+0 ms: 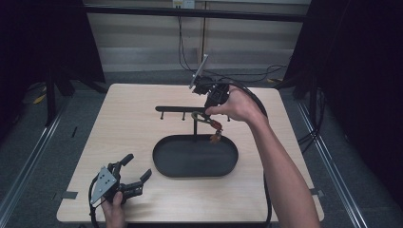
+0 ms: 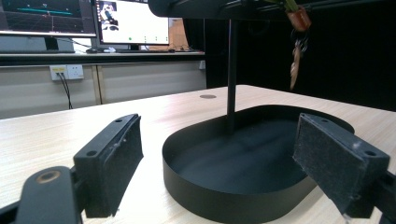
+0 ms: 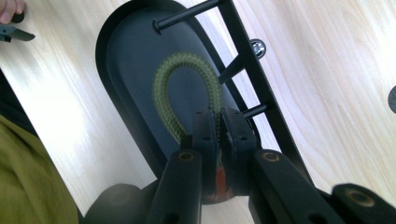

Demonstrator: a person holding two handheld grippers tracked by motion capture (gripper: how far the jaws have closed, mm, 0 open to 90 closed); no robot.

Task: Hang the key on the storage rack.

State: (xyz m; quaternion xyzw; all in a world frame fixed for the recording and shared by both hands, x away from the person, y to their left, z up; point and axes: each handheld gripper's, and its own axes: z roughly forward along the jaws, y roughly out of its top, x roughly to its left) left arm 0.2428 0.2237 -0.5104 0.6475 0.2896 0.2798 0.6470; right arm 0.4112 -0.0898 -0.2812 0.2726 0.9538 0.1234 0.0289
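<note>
Black metal stand, with a horizontal peg bar on an upright post rising from an oval tray, is standing near the centre of the pale wooden table. At about 1 o'clock from the tray's middle in the high view, the right gripper is pointing down over the bar, its jaws pressed together on a keychain. In the right gripper view, the right gripper is pinching the olive-green braided cord loop where both strands meet, and the loop is arching out beyond the pads, above the tray floor and just beside two pegs of the bar. A red-brown fob and a small pendant are hanging below the grip, over the tray's far rim. At 7 o'clock from the tray, the left gripper is resting low near the table's near-left corner, its jaws spread wide with nothing between them; its own view is showing both pads flanking the tray wall.
</note>
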